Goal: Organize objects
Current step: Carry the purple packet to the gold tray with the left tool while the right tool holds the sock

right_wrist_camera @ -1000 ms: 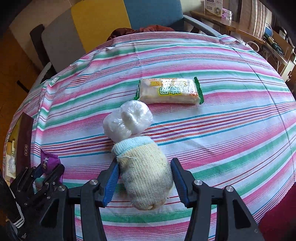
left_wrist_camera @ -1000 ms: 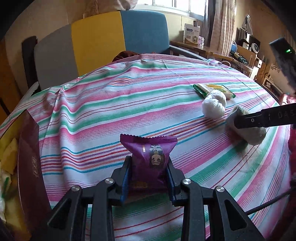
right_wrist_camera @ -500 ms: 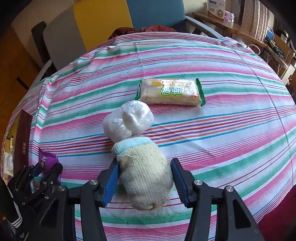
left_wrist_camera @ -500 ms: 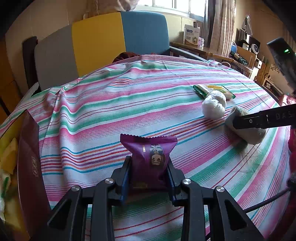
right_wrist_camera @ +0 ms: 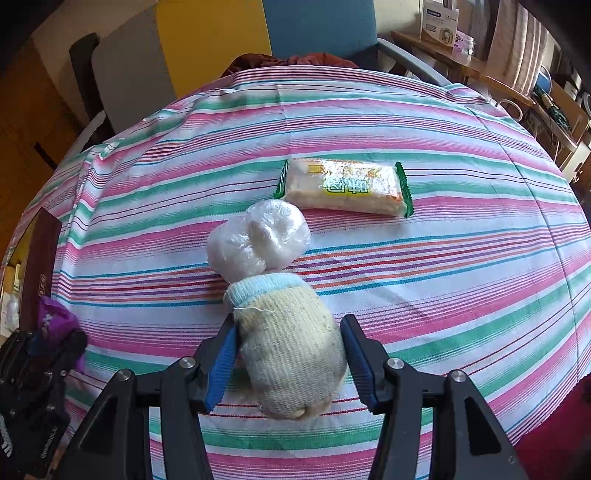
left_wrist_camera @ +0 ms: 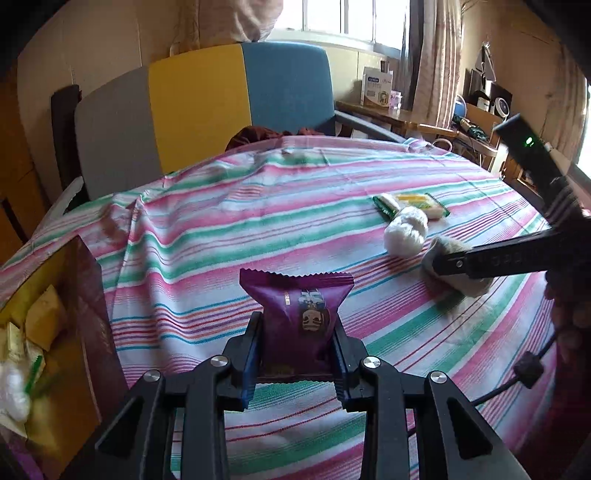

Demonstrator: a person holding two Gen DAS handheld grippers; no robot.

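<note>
Striped cotton, pink, green and white, over a round table, wrinkled toward the left edge of the left wrist view. Behind the table, at upper centre, a chair with grey, yellow and blue back panels. Upper right: a bright window, a pale curtain, a wooden side table with a small white carton. At lower left, off the table's edge, an open box with a dark red wall and a yellow inside, small packets lying in it.

Bottom centre of the left wrist view: left gripper pinching a purple snack packet, pads pressed on both its sides, packet upright above the cloth.

Bottom centre of the right wrist view: right gripper set round a cream sock bundle with a light blue cuff; left blue pad touching it, a sliver of gap at the right pad, bundle lying on the cloth. Just above the cuff, touching it, a white plastic-wrapped lump. Beyond that, near centre, a clear cracker pack with green ends, flat on the stripes.
</note>
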